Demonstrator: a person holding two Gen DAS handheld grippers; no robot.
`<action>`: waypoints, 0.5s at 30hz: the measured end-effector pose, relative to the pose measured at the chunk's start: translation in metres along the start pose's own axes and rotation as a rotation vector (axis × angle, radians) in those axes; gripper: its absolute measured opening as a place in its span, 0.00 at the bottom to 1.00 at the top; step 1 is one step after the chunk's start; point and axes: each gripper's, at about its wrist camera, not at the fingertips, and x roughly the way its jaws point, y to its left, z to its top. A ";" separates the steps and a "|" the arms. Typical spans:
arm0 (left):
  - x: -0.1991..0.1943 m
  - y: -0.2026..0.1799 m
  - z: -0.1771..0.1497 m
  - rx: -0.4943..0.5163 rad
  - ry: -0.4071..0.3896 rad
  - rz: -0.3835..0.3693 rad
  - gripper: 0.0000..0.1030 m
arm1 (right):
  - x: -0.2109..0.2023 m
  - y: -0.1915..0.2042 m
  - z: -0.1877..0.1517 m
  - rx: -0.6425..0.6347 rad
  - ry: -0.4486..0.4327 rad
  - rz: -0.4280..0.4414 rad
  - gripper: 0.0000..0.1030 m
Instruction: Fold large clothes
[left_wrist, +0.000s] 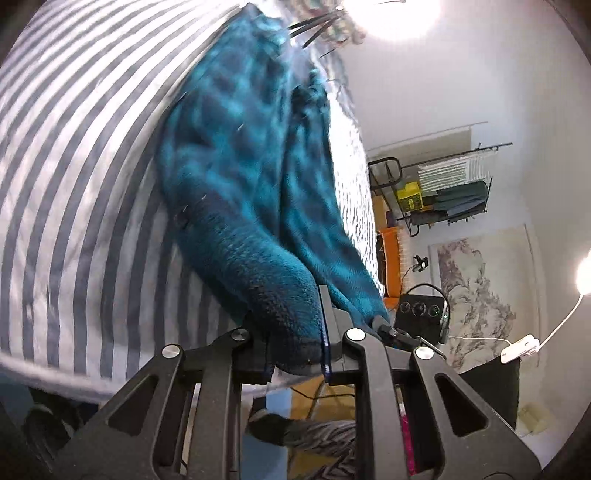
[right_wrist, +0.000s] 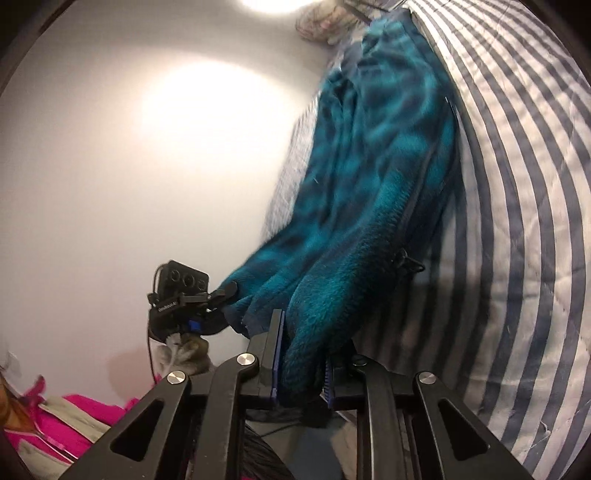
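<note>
A teal fleece jacket (left_wrist: 236, 173) lies stretched along a striped bed cover (left_wrist: 74, 155). My left gripper (left_wrist: 295, 332) is shut on one near corner of the jacket's hem, fleece bunched between its pads. In the right wrist view the same teal jacket (right_wrist: 369, 192) runs away from me, its zipper (right_wrist: 406, 258) showing beside the fold. My right gripper (right_wrist: 301, 354) is shut on the other near corner, thick fleece squeezed between the blue pads. The left gripper (right_wrist: 218, 295) shows there at the left, clamped on the jacket's edge. The held end hangs lifted off the bed.
The striped bed cover (right_wrist: 517, 221) fills the right side. A metal rack (left_wrist: 443, 184) with folded items, a black speaker (left_wrist: 421, 310) and a lamp (left_wrist: 585, 277) stand against the white wall. Pink cloth (right_wrist: 74, 417) lies low at the left.
</note>
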 end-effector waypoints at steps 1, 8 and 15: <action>0.000 -0.005 0.007 0.013 -0.008 0.003 0.16 | -0.001 0.003 0.003 -0.001 -0.008 0.002 0.16; 0.005 -0.029 0.053 0.035 -0.057 0.001 0.16 | -0.003 0.035 0.044 -0.056 -0.053 -0.064 0.15; 0.026 -0.029 0.105 0.011 -0.102 0.056 0.16 | 0.010 0.031 0.107 -0.009 -0.116 -0.157 0.15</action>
